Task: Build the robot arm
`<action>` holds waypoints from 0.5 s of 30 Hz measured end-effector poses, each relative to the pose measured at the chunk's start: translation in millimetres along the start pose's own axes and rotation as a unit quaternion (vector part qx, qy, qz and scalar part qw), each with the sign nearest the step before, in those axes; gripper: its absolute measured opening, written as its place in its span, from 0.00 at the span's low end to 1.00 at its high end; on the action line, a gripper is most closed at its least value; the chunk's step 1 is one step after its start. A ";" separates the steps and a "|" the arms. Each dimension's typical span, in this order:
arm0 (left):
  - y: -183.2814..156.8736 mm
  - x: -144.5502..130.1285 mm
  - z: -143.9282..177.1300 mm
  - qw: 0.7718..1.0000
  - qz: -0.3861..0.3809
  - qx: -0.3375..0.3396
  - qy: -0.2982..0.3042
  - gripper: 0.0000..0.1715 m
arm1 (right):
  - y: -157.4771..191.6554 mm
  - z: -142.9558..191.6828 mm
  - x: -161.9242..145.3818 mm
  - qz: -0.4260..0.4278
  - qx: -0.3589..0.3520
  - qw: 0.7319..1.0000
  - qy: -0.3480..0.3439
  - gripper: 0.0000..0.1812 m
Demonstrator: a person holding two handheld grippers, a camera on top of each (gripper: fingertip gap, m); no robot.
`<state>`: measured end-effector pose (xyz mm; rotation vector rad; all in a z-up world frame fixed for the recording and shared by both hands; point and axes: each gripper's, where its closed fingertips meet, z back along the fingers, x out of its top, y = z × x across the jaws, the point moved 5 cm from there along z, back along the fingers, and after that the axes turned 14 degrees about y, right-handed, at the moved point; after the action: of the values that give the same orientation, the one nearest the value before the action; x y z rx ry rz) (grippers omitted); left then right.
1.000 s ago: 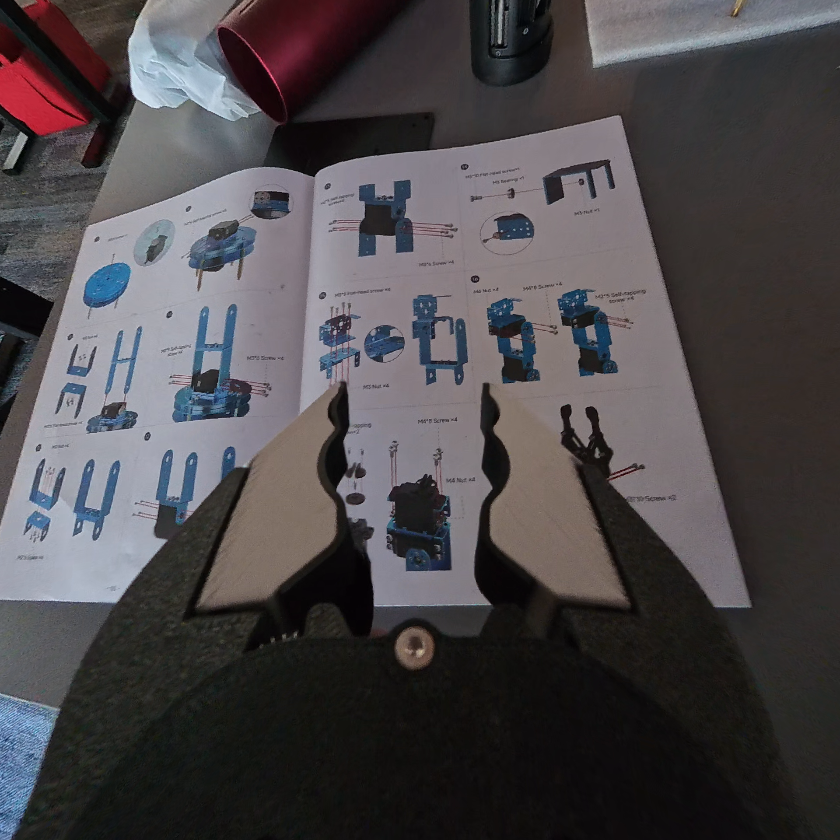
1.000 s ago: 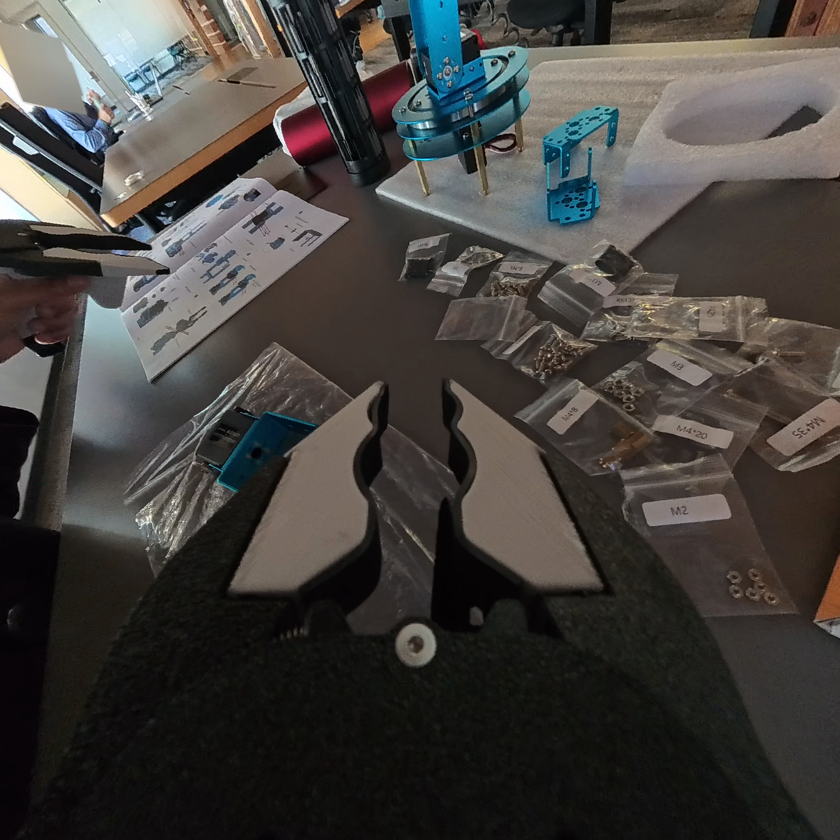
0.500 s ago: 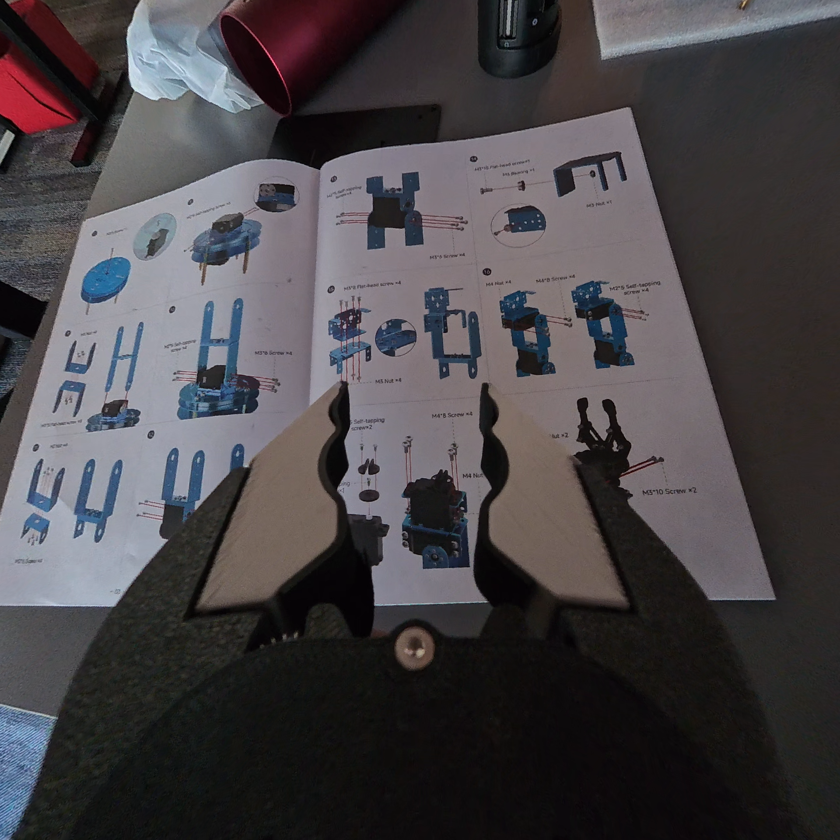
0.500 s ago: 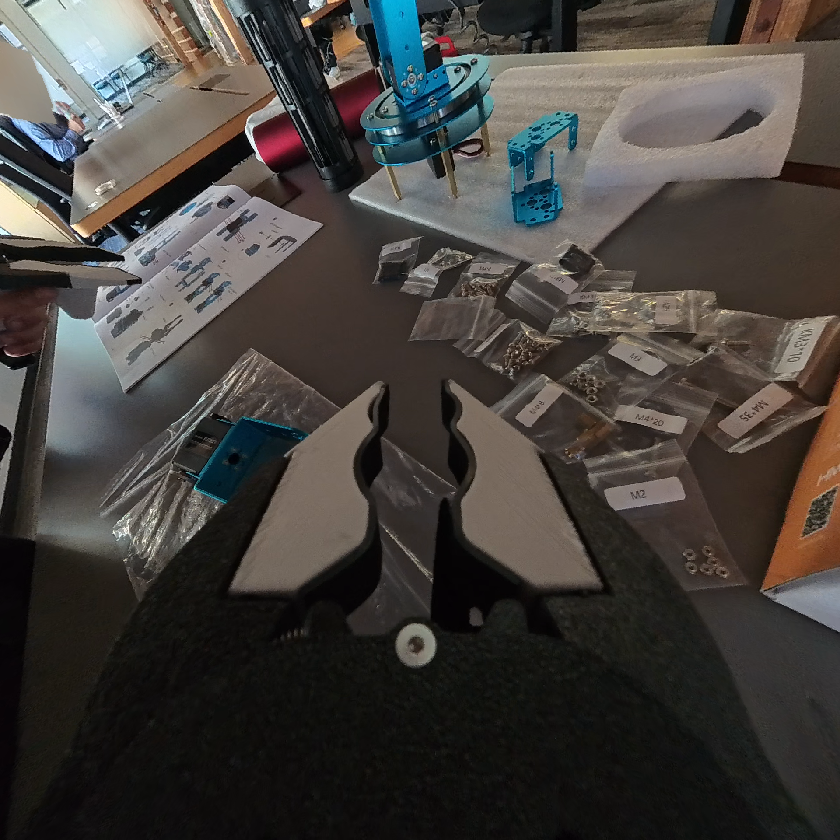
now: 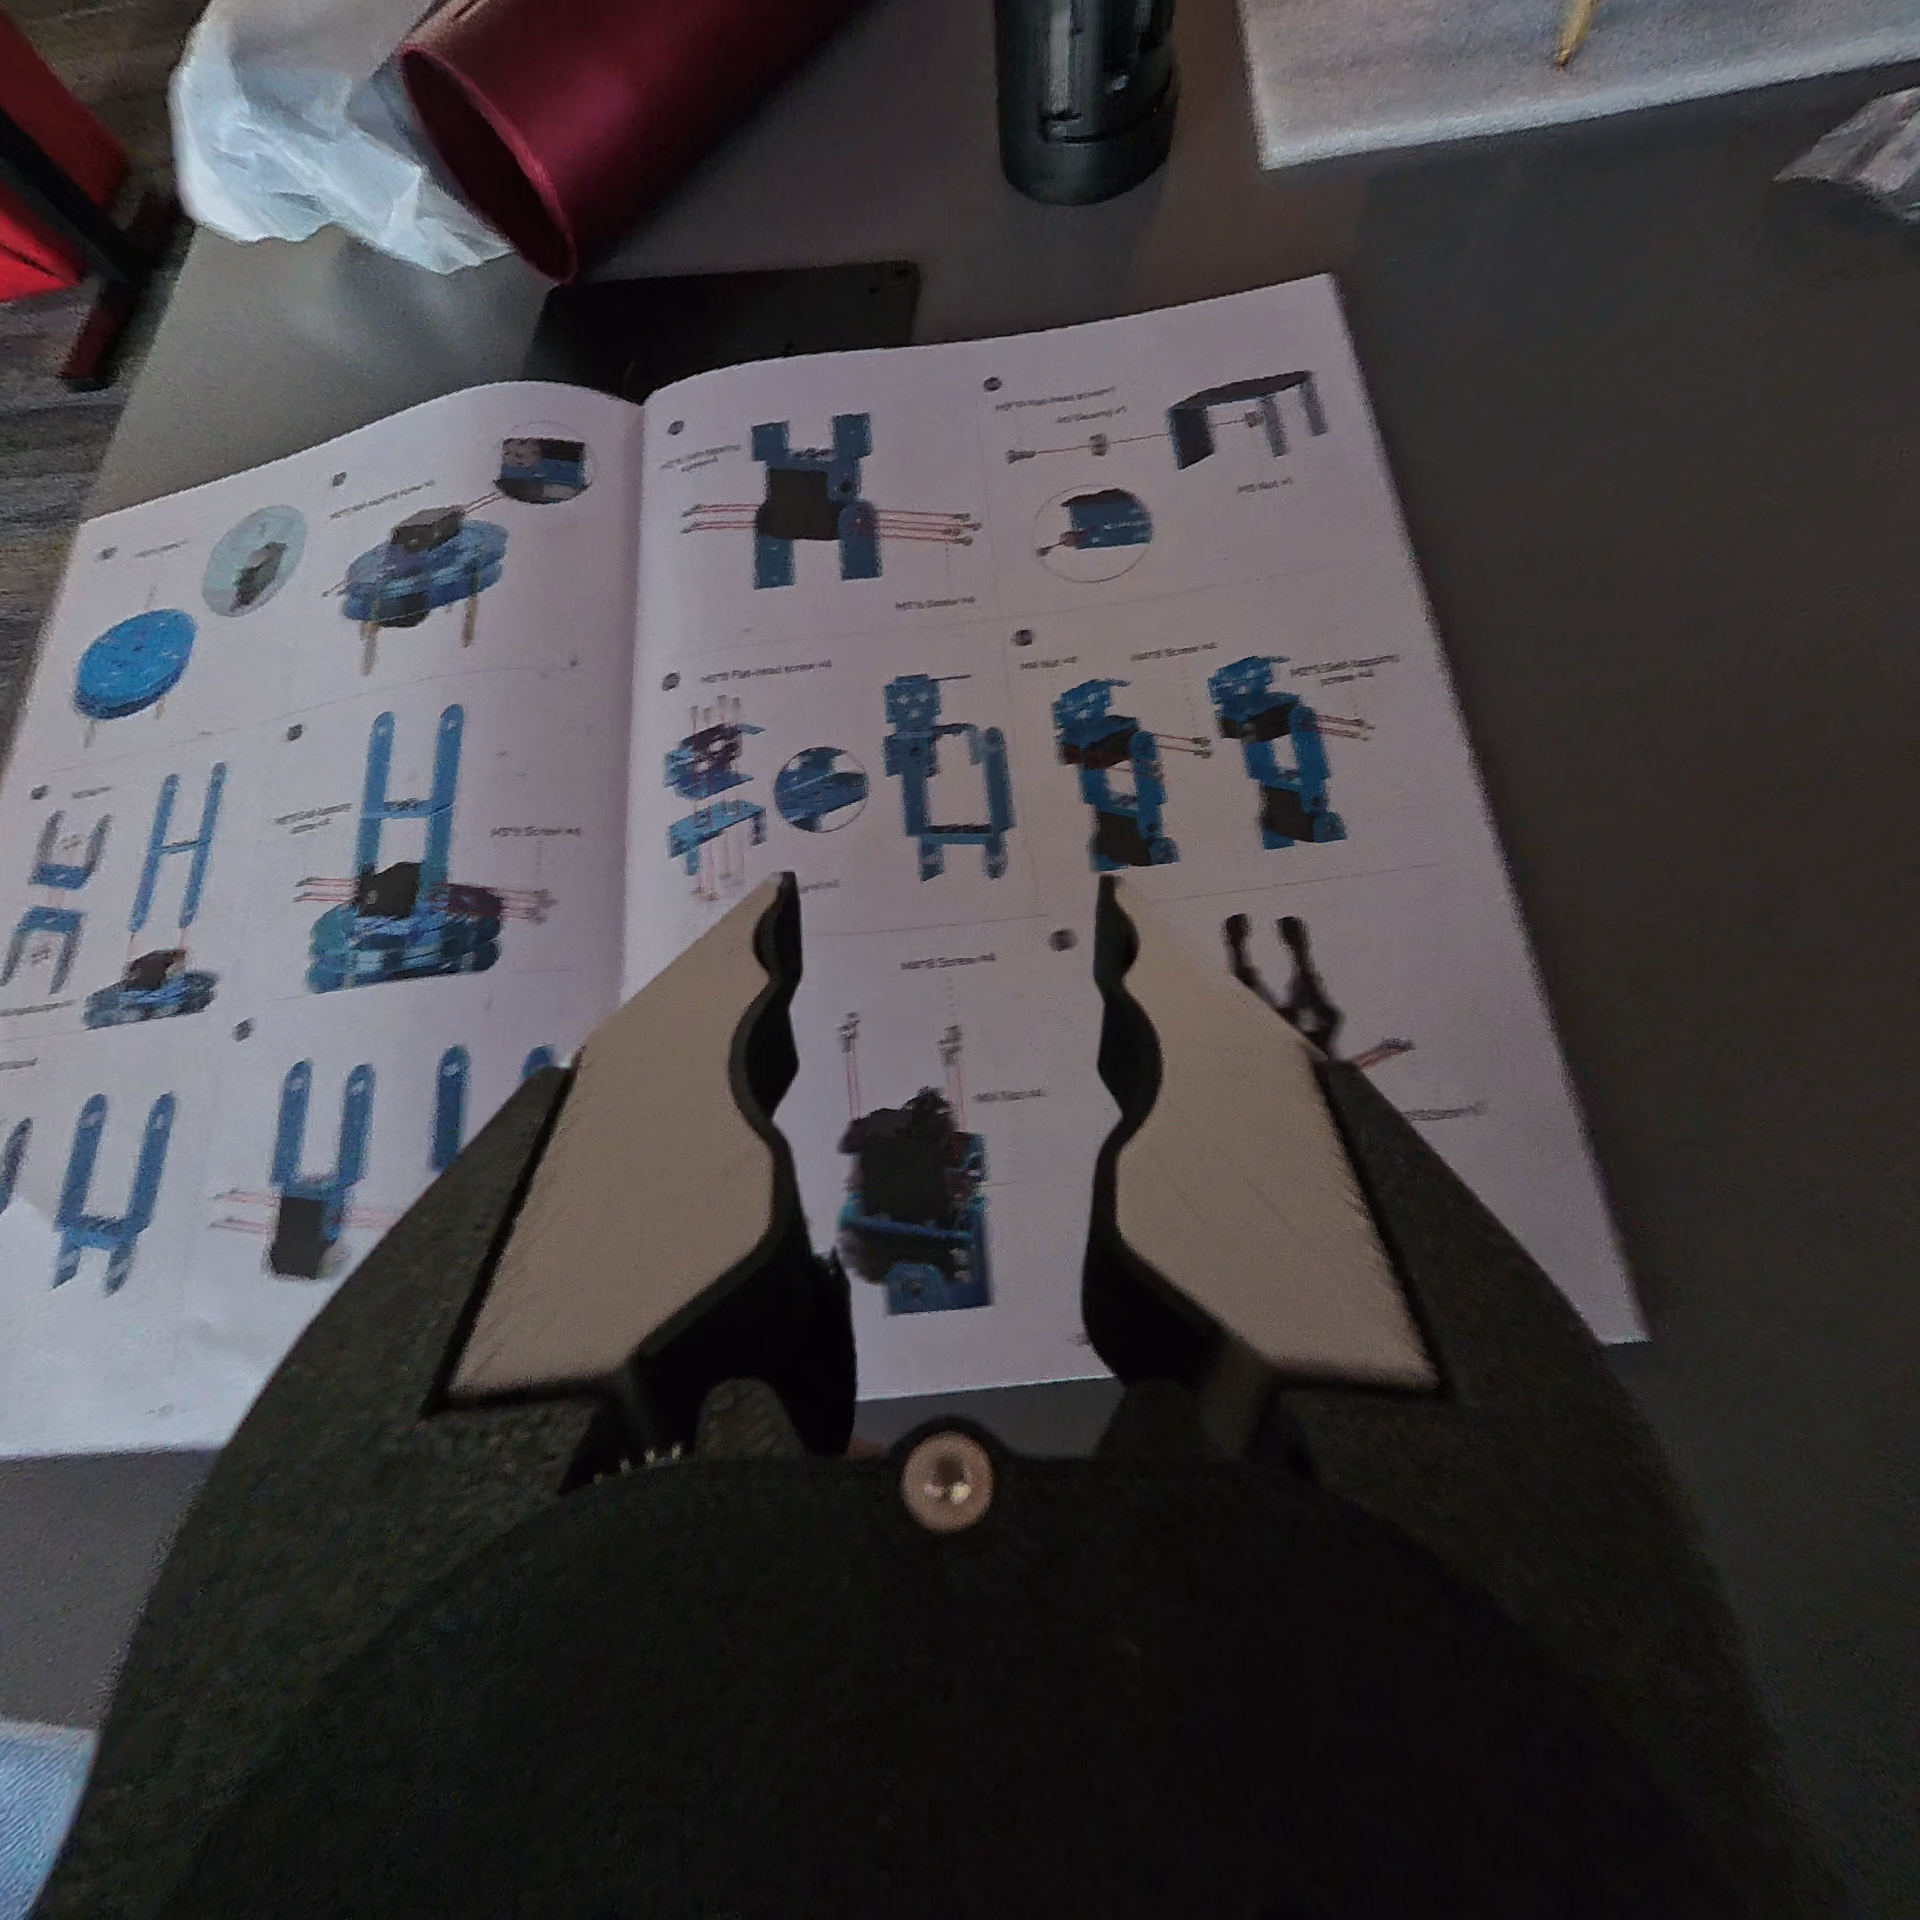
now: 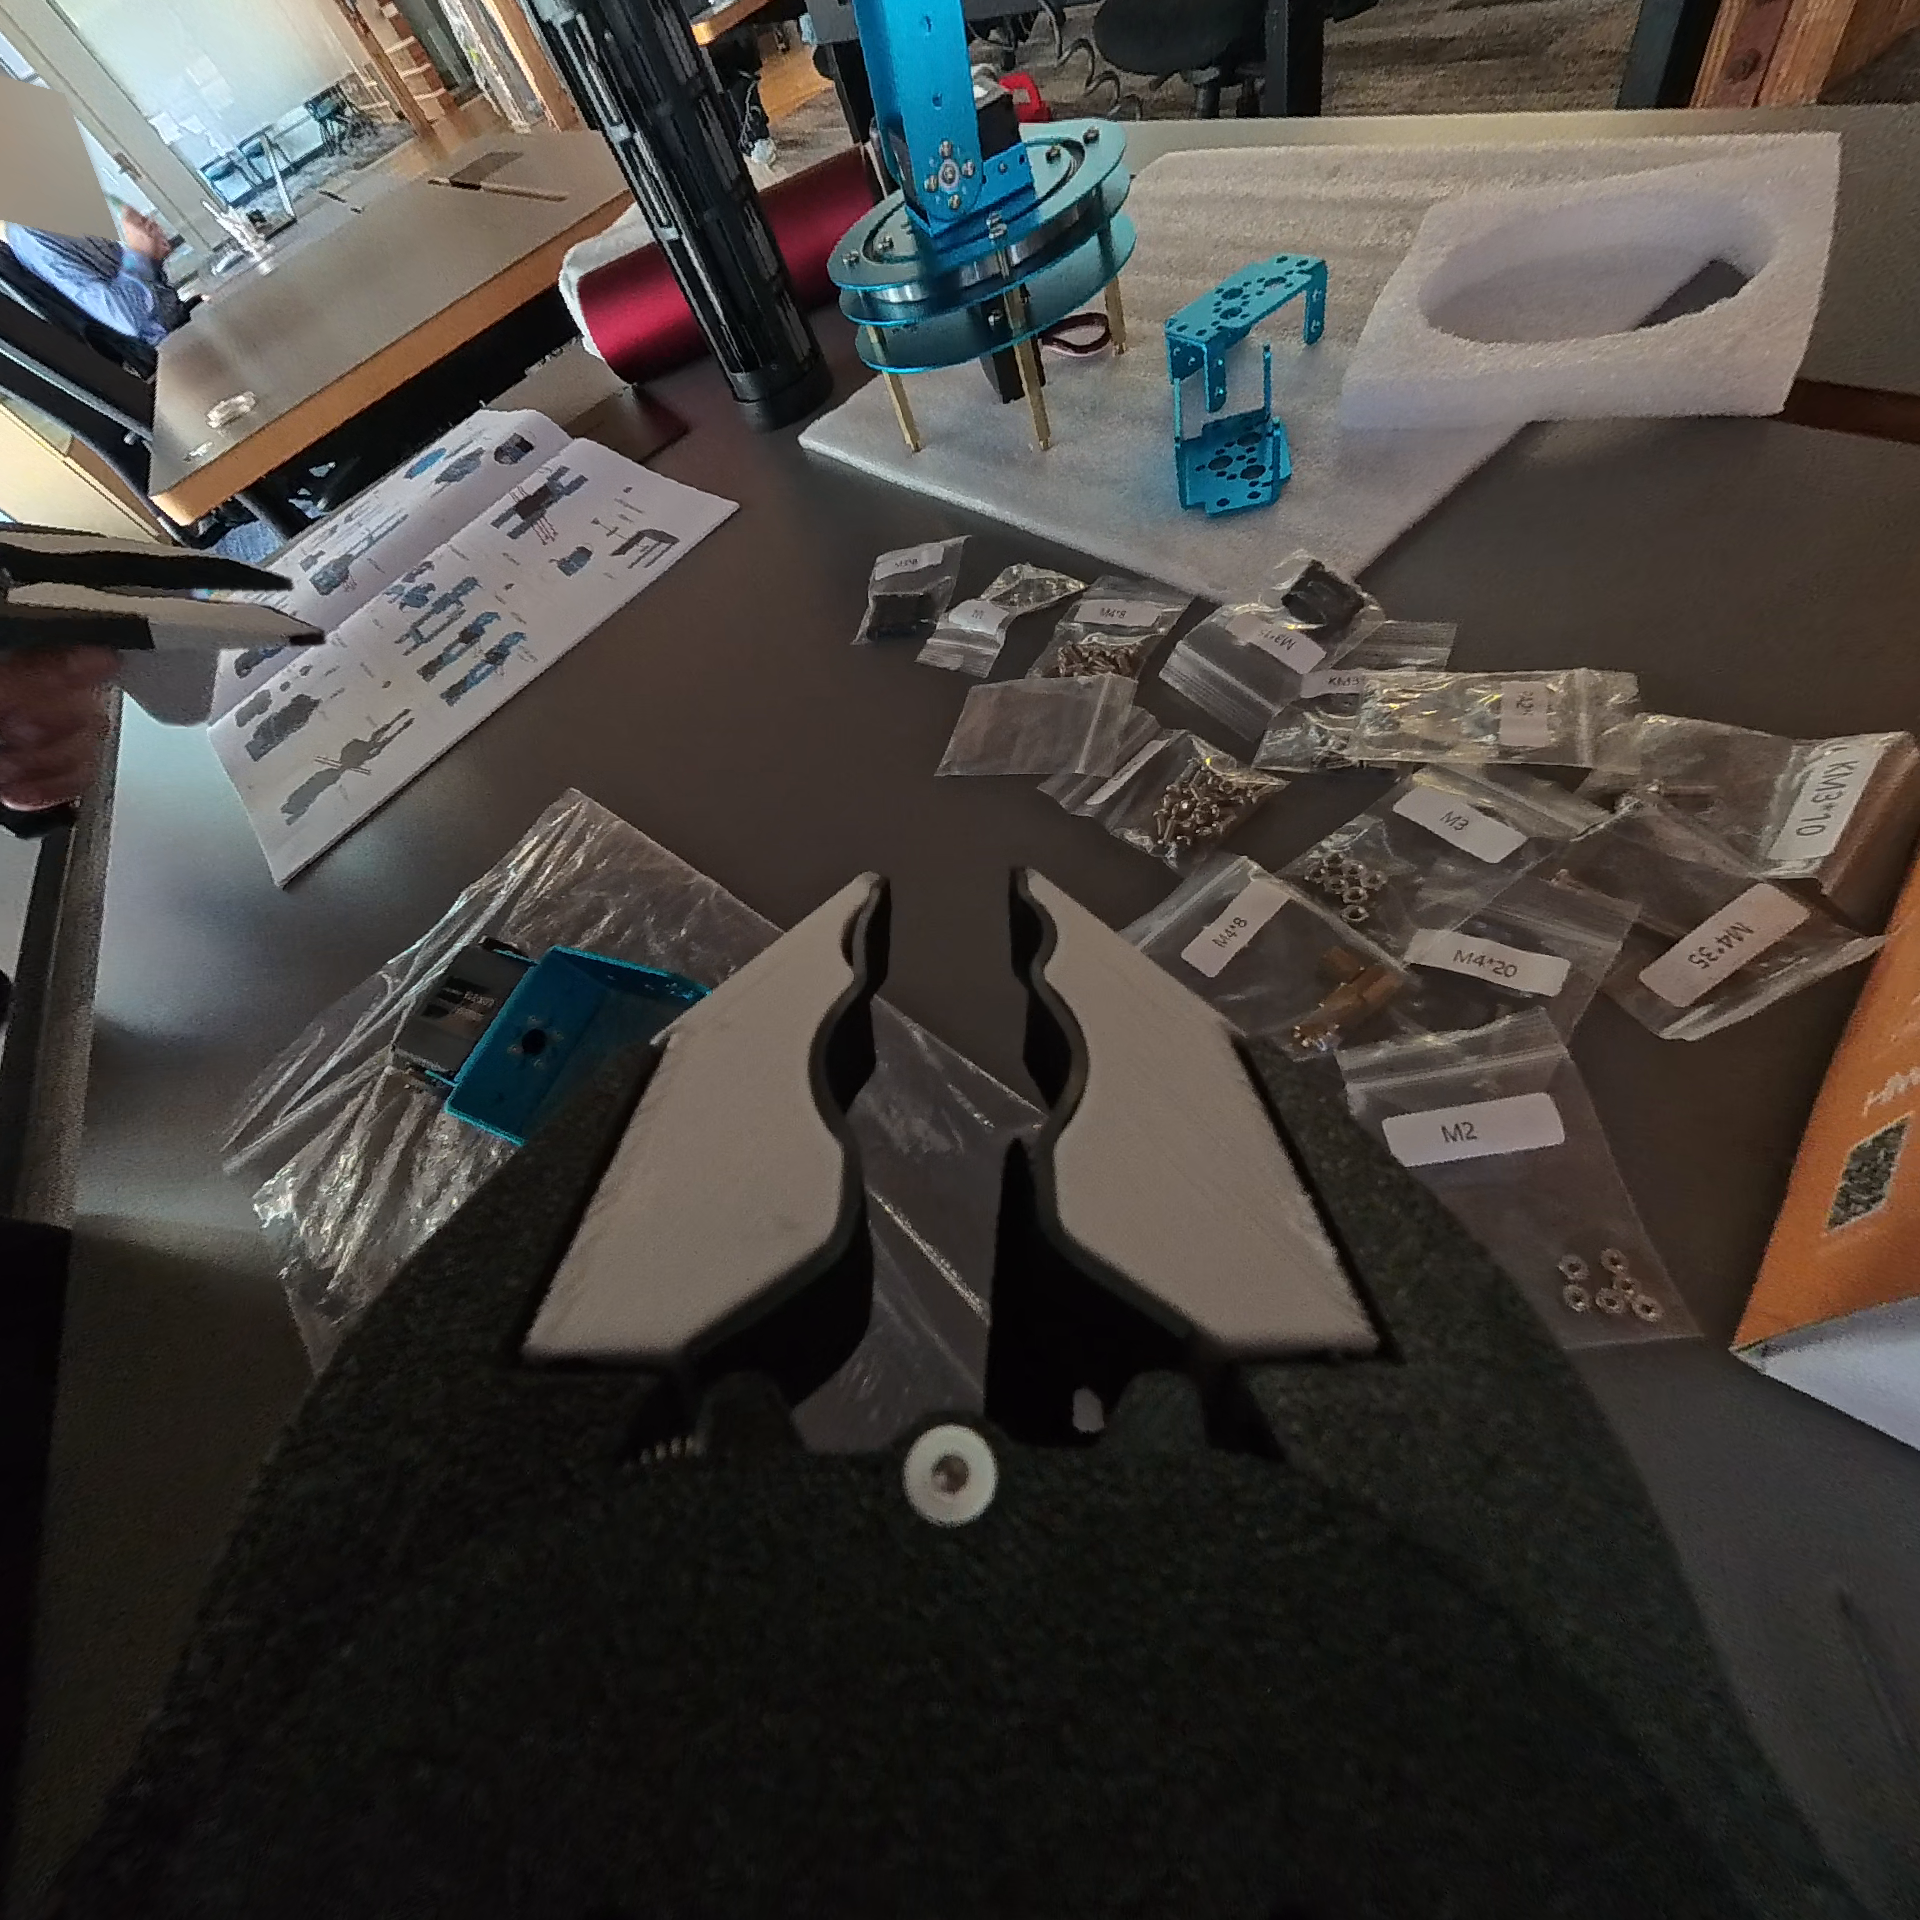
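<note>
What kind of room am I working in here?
Probably a shared office or workshop, at a kit-assembly table: long desks and rolling chairs stand behind, while an open instruction booklet, small bags of screws and nuts and a half-built blue metal turntable cover the dark tabletop.

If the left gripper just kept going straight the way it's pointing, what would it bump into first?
Most likely the open instruction booklet lying flat on the dark table. The left gripper, open and empty, points down at its right-hand page; the height above it is unclear.

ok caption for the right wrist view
Open right gripper hovers over a clear bag holding a blue bracket, screw bags beside.
</note>
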<state>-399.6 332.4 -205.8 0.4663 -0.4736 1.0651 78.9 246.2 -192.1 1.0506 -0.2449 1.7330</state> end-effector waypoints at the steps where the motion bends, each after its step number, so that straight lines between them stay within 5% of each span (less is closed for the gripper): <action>1: -10.3 2.4 0.6 1.000 -0.008 -0.023 -0.006 0.33 | 0.4 0.5 0.2 0.000 0.001 1.000 0.000 0.12; 4: -71.8 9.9 10.9 0.984 -0.085 -0.150 -0.040 0.33 | 8.5 0.6 0.7 0.011 0.034 0.999 0.001 0.14; 7: -149.7 5.3 36.9 0.930 -0.204 -0.295 -0.078 0.33 | 54.3 10.0 1.8 0.032 0.241 0.970 0.007 0.16; 9: -186.5 3.6 45.0 0.903 -0.237 -0.349 -0.081 0.33 | 72.2 14.6 1.5 0.053 0.288 0.956 0.012 0.18; 15: -241.7 -3.2 24.0 0.894 -0.318 -0.311 -0.050 0.38 | 93.1 -4.0 -32.6 0.158 0.238 0.949 0.137 0.17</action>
<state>-185.9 217.7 -220.3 0.0791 -0.6616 0.2206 0.1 186.6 -189.7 1.1338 0.2058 2.2753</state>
